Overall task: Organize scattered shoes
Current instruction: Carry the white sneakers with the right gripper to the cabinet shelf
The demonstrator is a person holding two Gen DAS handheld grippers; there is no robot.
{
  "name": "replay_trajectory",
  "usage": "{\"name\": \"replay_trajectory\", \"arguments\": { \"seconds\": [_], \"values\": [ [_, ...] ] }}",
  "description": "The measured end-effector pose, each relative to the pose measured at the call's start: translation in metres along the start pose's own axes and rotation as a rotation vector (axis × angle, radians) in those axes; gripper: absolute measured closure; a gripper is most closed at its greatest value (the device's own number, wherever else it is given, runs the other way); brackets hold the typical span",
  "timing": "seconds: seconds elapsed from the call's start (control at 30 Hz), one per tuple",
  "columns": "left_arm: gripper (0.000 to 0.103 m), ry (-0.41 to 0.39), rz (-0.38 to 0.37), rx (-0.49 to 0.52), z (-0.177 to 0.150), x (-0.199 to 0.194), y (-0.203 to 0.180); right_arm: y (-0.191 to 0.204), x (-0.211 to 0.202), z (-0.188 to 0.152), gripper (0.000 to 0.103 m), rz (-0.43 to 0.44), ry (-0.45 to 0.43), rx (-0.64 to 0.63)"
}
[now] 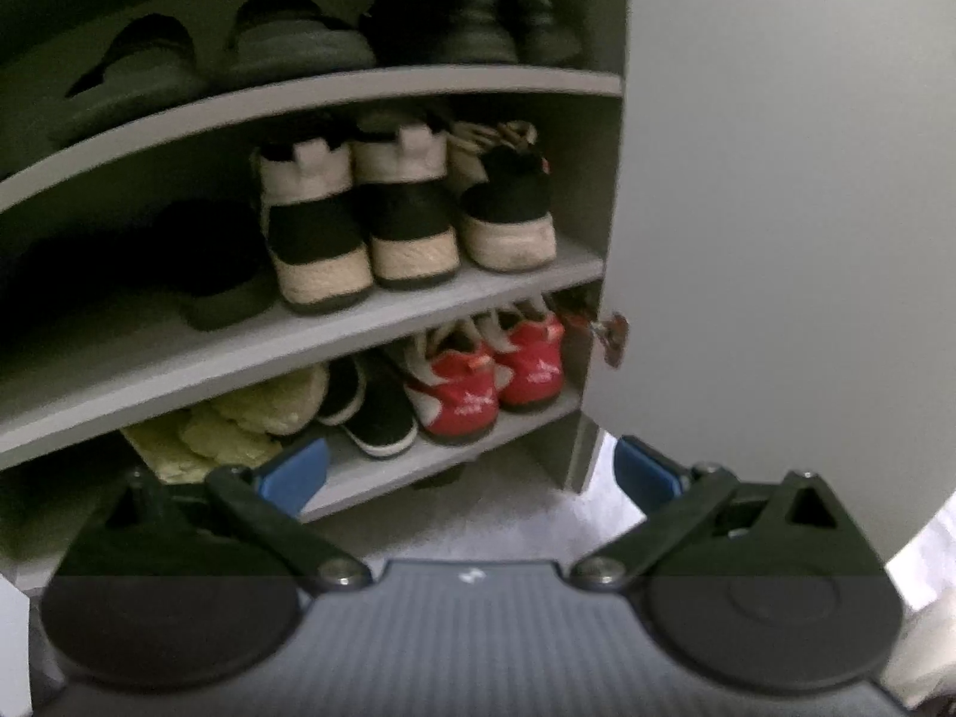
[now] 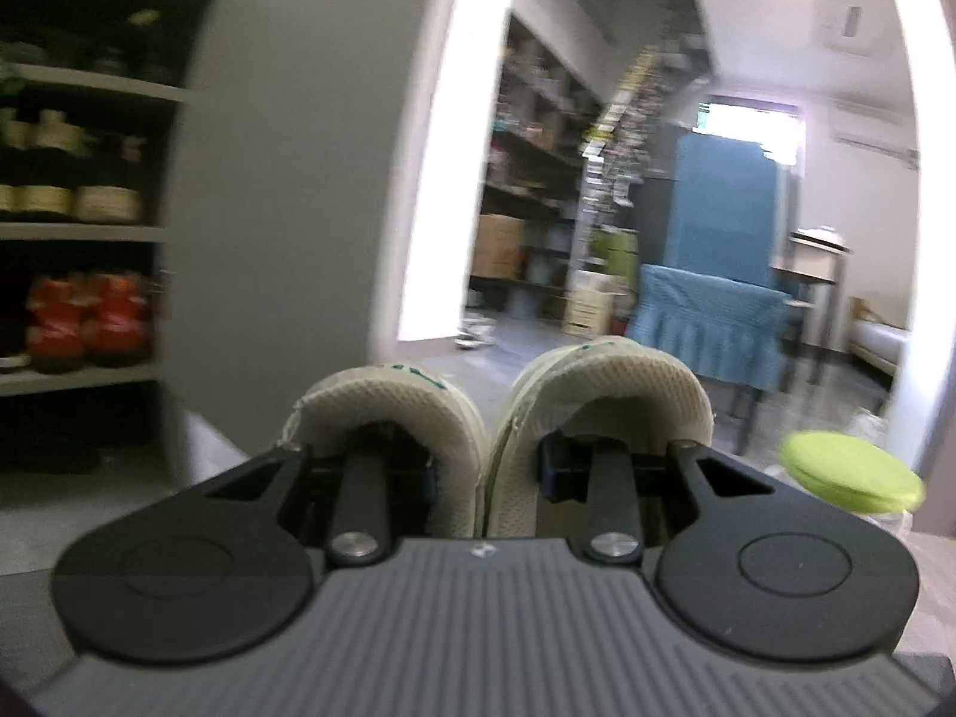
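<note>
The right gripper (image 2: 485, 466) is clamped on a pair of cream mesh shoes (image 2: 496, 400), one finger inside each heel, pinching the inner walls together; they look light, soft and squashy, so the collars are a fair hold. The left gripper (image 1: 472, 466) stands apart and empty. At ten o'clock, the cabinet (image 1: 418, 310) holds red sneakers (image 1: 484, 382), black-and-white high-tops (image 1: 358, 221), and, probably, dark slippers (image 1: 191, 60) up top
</note>
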State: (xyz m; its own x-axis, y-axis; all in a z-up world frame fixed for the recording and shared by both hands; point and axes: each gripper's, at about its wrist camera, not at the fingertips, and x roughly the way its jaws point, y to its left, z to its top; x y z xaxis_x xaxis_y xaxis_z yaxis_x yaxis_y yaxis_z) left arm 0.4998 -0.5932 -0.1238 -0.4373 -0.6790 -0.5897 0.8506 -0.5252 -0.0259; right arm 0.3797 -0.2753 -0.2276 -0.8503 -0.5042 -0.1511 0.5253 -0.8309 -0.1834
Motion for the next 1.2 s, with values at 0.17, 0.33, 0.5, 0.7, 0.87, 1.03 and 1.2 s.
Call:
{"name": "replay_trajectory", "arguments": {
  "seconds": [0.17, 0.33, 0.5, 0.7, 0.87, 1.03, 1.2],
  "values": [
    [0.001, -0.07, 0.018, -0.067, 0.021, -0.023, 0.02, 0.017, 0.006, 0.022, 0.07, 0.183, 0.027, 0.013],
    [0.001, -0.145, 0.118, -0.083, 0.033, -0.048, 0.05, 0.055, 0.01, 0.048, 0.07, 0.314, -0.001, 0.062],
    [0.001, -0.149, 0.259, -0.116, 0.032, -0.07, 0.1, 0.108, 0.009, 0.088, 0.07, 0.486, -0.109, 0.084],
    [0.0, -0.145, 0.4, -0.113, 0.024, -0.092, 0.147, 0.155, 0.005, 0.149, 0.07, 0.718, -0.212, 0.089],
    [0.0, -0.116, 0.485, -0.076, 0.01, -0.113, 0.172, 0.204, 0.003, 0.21, 0.07, 0.935, -0.261, 0.11],
    [0.0, -0.115, 0.589, -0.089, -0.008, -0.146, 0.188, 0.265, -0.021, 0.27, 0.07, 1.145, -0.304, 0.123],
    [0.0, -0.049, 0.617, -0.064, -0.032, -0.148, 0.187, 0.327, -0.048, 0.318, 0.07, 1.305, -0.316, 0.134]
  ]
}}
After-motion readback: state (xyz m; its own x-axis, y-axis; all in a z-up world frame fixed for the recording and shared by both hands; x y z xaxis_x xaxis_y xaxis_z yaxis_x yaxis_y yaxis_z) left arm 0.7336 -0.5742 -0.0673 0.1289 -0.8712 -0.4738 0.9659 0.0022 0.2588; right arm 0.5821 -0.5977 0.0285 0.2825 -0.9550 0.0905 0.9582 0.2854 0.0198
